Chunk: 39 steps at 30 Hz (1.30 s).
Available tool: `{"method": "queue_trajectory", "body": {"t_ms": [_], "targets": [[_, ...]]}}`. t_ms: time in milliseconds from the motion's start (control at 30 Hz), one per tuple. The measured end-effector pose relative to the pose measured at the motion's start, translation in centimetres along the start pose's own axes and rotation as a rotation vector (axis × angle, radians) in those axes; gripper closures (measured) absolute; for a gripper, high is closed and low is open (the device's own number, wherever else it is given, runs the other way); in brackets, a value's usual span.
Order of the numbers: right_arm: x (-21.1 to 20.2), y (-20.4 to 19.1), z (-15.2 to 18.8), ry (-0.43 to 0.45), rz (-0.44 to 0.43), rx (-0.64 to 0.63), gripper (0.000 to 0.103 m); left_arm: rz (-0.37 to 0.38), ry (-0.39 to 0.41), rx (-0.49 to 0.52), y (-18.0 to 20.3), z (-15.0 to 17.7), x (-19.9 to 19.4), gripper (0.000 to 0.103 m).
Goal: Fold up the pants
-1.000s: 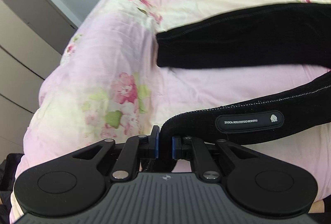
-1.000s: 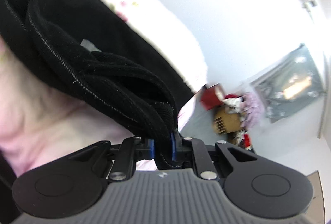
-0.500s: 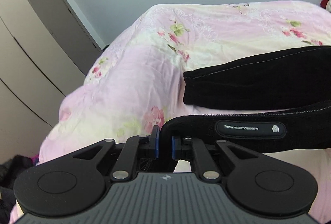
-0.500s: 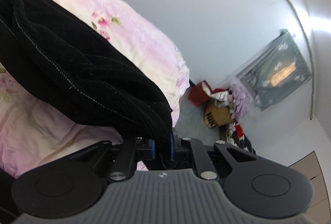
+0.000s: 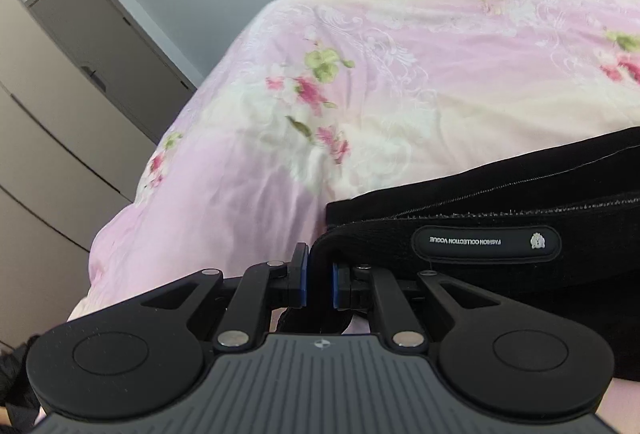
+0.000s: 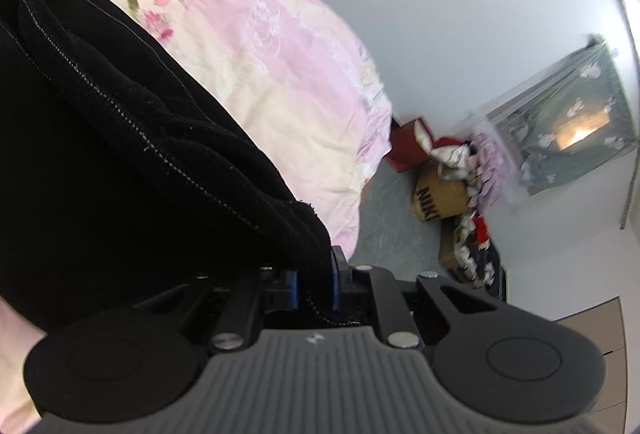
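The left gripper (image 5: pixel 319 276) is pinching the elastic waistband of the black pants (image 5: pixel 500 193) between its blue pads (image 5: pixel 303 276), jaws pressed onto the fabric. A glossy, rounded oblong label (image 5: pixel 486 242) with pale lettering is sitting on the ribbed waistband just right of the grip. Beyond it, a second black layer with a line of pale stitching is lying across the bedspread (image 5: pixel 360 81), a pink and cream quilted cover printed with red flowers and green leaves.

The right gripper (image 6: pixel 316 284) is clamping a bunched fold of the same pants (image 6: pixel 120 137); the cloth here is reading as soft, ribbed knit with light contrast stitching, draping in thick rolls over the left finger. The garment is lying on the bed and spanning between both grippers.

Past the bed edge, a brown cardboard box (image 6: pixel 438 195), a red box (image 6: pixel 408 145) and loose clothing are sitting on the grey floor against a white wall. Beige wardrobe panels (image 5: pixel 48 137) are filling the left side of the left wrist view.
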State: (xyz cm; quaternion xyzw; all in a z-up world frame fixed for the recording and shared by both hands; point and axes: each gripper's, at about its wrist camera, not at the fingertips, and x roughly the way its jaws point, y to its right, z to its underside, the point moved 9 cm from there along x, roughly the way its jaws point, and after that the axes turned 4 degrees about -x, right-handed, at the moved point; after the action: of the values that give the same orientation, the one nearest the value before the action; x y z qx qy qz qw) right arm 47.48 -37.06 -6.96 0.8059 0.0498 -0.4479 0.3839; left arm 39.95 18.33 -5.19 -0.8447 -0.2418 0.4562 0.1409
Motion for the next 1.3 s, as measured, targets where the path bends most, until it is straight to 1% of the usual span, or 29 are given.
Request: {"method": "queue_trajectory", "body": {"t_ms": [33, 100, 200, 233, 267, 333, 367, 400, 467, 567, 667, 733, 767, 800, 867, 900, 933, 967, 1067, 1133, 1200, 1267, 1300], "targets": [[1.9, -0.2, -0.3, -0.034, -0.037, 0.004, 0.091, -0.004, -0.019, 0.025, 1.1, -0.4, 1.5, 0.091], [4.9, -1.1, -0.4, -0.079, -0.109, 0.001, 0.089, -0.012, -0.028, 0.071, 3.3, -1.1, 4.2, 0.090], [7.8, -1.8, -1.0, -0.102, -0.178, 0.007, 0.087, -0.027, -0.025, 0.115, 5.8, -1.9, 6.9, 0.090], [7.8, -1.7, -0.9, -0.101, -0.202, 0.011, 0.086, -0.025, -0.030, 0.126, 6.4, -2.2, 7.6, 0.090], [7.9, -1.5, -0.9, -0.100, -0.242, 0.027, 0.083, -0.023, -0.034, 0.132, 6.7, -2.2, 8.1, 0.090], [7.2, -0.5, -0.7, -0.083, -0.325, 0.072, 0.081, -0.020, -0.041, 0.154, 7.2, -2.3, 9.2, 0.090], [7.0, 0.2, -0.8, -0.077, -0.367, 0.103, 0.072, -0.022, -0.039, 0.166, 7.4, -2.4, 9.6, 0.090], [6.7, 1.0, -0.7, -0.079, -0.384, 0.136, 0.053, -0.024, -0.037, 0.176, 7.5, -2.4, 9.8, 0.090], [6.0, 2.6, -0.2, -0.076, -0.395, 0.207, 0.032, -0.018, -0.037, 0.171, 7.6, -2.5, 10.3, 0.090], [4.7, 4.3, 0.8, -0.057, -0.412, 0.271, 0.032, -0.015, -0.035, 0.164, 7.7, -2.4, 10.5, 0.090], [4.6, 5.3, 2.8, -0.075, -0.385, 0.299, 0.032, -0.019, -0.030, 0.167, 7.6, -2.2, 10.2, 0.090], [5.4, 6.0, 5.0, -0.109, -0.363, 0.386, 0.027, -0.015, -0.030, 0.158, 7.5, -2.2, 9.9, 0.090], [5.8, 6.5, 6.2, -0.115, -0.348, 0.444, 0.023, -0.014, -0.030, 0.154, 7.4, -2.3, 9.7, 0.090], [6.2, 6.8, 7.3, -0.108, -0.360, 0.521, 0.021, -0.015, -0.030, 0.153, 7.3, -2.2, 9.6, 0.090], [6.8, 7.0, 8.7, -0.090, -0.420, 0.702, 0.021, -0.020, -0.030, 0.153, 7.1, -2.2, 9.1, 0.090], [7.0, 6.7, 9.0, -0.075, -0.462, 0.779, 0.030, -0.022, -0.029, 0.149, 6.9, -2.3, 8.8, 0.090], [6.9, 6.3, 9.0, -0.054, -0.497, 0.827, 0.040, -0.025, -0.027, 0.147, 6.7, -2.3, 8.5, 0.090], [6.7, 6.0, 8.8, -0.043, -0.489, 0.850, 0.048, -0.029, -0.023, 0.146, 6.5, -2.3, 8.1, 0.090], [5.2, 5.9, 8.2, 0.008, -0.402, 0.814, 0.052, -0.040, -0.004, 0.128, 5.3, -2.4, 6.8, 0.090], [3.9, 6.7, 7.8, 0.052, -0.347, 0.852, 0.054, -0.062, 0.005, 0.099, 4.5, -2.8, 6.3, 0.090], [2.7, 7.2, 6.5, 0.111, -0.264, 0.809, 0.055, -0.081, 0.019, 0.066, 3.8, -3.5, 6.1, 0.090], [2.2, 7.9, 5.1, 0.149, -0.189, 0.783, 0.056, -0.098, 0.003, 0.039, 3.5, -3.9, 6.5, 0.090], [2.6, 8.3, 4.5, 0.146, -0.155, 0.783, 0.056, -0.101, -0.008, 0.043, 3.7, -4.0, 6.8, 0.090]]}}
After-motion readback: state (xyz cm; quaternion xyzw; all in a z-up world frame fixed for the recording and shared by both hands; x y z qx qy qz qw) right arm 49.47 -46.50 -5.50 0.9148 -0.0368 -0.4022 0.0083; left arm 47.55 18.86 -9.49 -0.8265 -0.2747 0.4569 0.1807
